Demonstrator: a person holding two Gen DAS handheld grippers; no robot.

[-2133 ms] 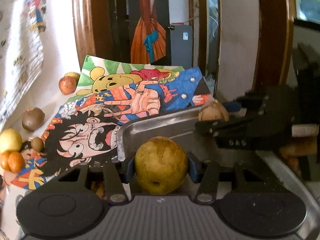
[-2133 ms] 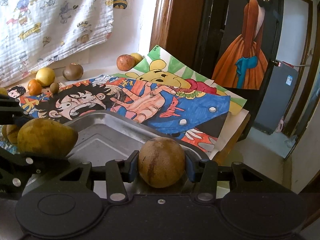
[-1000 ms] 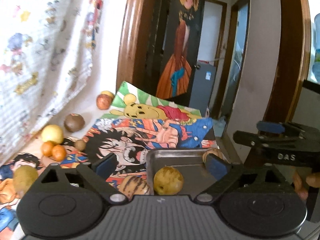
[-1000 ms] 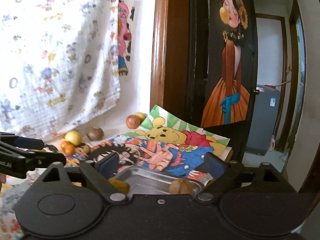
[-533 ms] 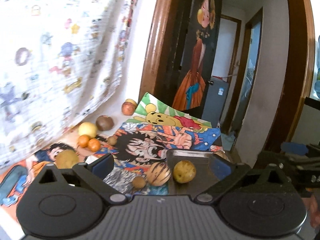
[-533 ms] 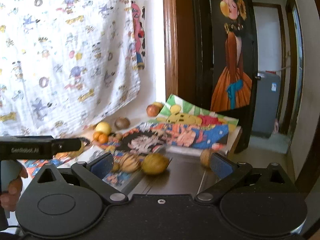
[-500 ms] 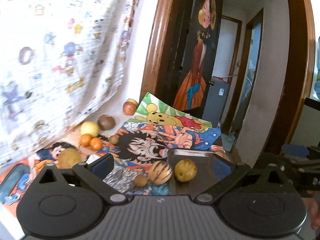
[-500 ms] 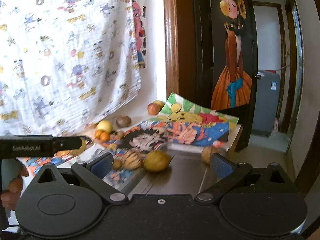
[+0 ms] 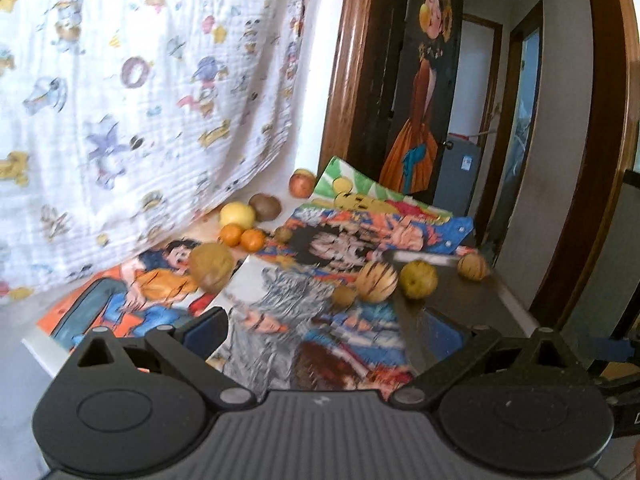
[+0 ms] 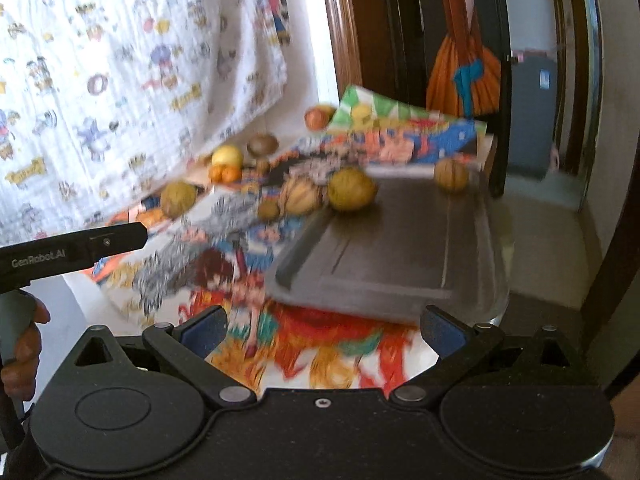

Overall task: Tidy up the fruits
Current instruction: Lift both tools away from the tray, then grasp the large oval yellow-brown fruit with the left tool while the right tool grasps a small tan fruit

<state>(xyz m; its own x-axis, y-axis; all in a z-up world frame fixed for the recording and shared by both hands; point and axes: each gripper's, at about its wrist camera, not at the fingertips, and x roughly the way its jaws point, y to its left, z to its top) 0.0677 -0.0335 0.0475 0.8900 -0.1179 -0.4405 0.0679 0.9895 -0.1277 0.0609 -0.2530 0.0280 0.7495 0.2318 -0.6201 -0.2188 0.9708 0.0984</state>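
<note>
Right now both claws stand wide open and empty. On the metal tray (image 10: 384,268) a yellow-green fruit (image 10: 352,189) sits at the near-left corner and a brown fruit (image 10: 451,175) at the far edge. Loose fruit remains on the table's cartoon posters (image 9: 316,312): a striped fruit (image 9: 376,281) and a small brown one (image 9: 343,295) just left of the tray, a large russet fruit (image 9: 211,267) farther left. The left claw (image 9: 324,332) points almost at the striped fruit, ahead and slightly right, so it looks nearer than the right claw (image 10: 324,334), which faces the tray.
</note>
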